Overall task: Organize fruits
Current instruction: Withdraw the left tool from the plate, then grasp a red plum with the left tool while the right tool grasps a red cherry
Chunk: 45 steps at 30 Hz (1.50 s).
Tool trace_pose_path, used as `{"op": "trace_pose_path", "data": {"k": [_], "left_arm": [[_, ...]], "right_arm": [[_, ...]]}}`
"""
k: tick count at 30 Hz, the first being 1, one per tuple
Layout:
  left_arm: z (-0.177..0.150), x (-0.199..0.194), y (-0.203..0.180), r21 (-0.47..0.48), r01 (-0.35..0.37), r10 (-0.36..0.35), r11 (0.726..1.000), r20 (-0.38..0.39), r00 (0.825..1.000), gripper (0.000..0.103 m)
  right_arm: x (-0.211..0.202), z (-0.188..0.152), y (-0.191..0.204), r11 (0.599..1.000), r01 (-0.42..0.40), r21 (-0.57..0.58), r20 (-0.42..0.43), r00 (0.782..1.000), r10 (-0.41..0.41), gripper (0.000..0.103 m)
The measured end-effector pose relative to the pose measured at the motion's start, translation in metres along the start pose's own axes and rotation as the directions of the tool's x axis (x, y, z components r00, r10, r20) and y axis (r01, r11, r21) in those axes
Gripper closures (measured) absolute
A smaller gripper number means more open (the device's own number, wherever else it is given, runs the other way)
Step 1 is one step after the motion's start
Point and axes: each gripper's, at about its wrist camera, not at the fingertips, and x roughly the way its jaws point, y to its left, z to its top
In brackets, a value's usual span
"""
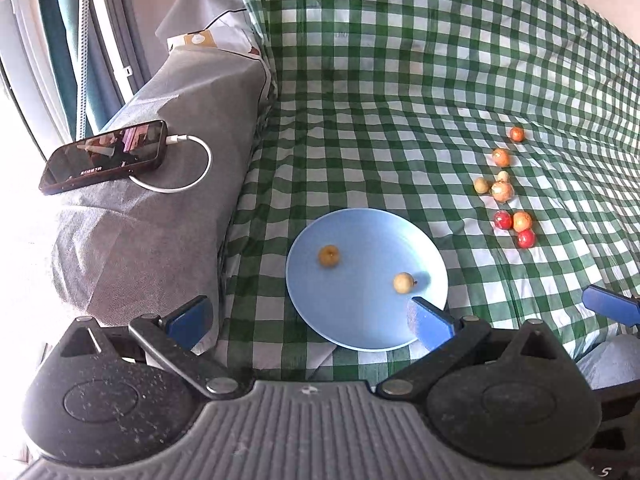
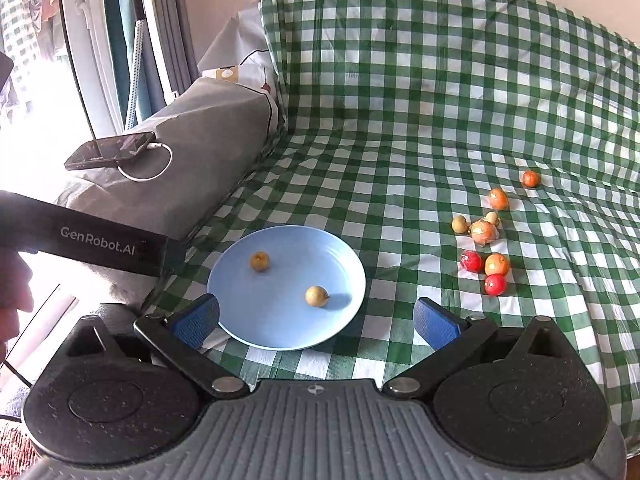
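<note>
A light blue plate [image 1: 360, 320] [image 2: 240, 280] lies on the green checked cloth with two small yellowish fruits on it [image 1: 329, 256] [image 1: 403, 283] [image 2: 259, 261] [image 2: 317, 296]. Several small red, orange and yellow fruits are scattered on the cloth to the right [image 1: 503, 191] [image 2: 484, 232]. My left gripper [image 1: 310, 322] stands open with nothing between its fingers, its right pad over the plate's near rim. My right gripper [image 2: 316, 320] is open too, straddling the plate's near edge. The right gripper's blue fingertip [image 1: 610, 304] shows at the left wrist view's right edge.
A grey covered armrest [image 1: 160, 208] [image 2: 192, 152] rises left of the plate, with a phone [image 1: 104, 156] [image 2: 110, 150] on a white charging cable lying on it. The checked cloth climbs a backrest [image 1: 400, 40] behind. The left gripper's black body [image 2: 88, 240] and a hand [image 2: 12, 280] show at left.
</note>
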Motion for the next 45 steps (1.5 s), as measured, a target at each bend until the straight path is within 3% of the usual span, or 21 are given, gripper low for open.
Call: {"op": "trace_pose_path", "data": {"k": [21, 33, 38, 45], "left_arm": [[0.002, -0.004, -0.01, 0.023, -0.009, 0.009, 1.0, 0.009, 1.0, 0.0], [0.011, 0.015, -0.024, 0.046, -0.006, 0.008, 0.999, -0.035, 0.999, 0.0], [0.022, 0.032, -0.039, 0.041, 0.022, -0.019, 0.999, -0.068, 0.998, 0.0], [0.041, 0.068, -0.066, 0.038, 0.05, -0.044, 0.998, -0.138, 0.989, 0.0]], "right_arm": [[-0.005, 0.0, -0.01, 0.999, 0.008, 0.045, 0.014, 1.0, -0.009, 0.001], [0.008, -0.004, -0.024, 0.995, 0.024, 0.097, 0.004, 1.0, -0.025, 0.001], [0.022, -0.008, -0.055, 0.979, 0.123, 0.161, 0.005, 0.992, -0.125, 0.001], [0.083, -0.019, -0.139, 0.92, 0.316, 0.233, -0.049, 0.948, -0.314, 0.001]]}}
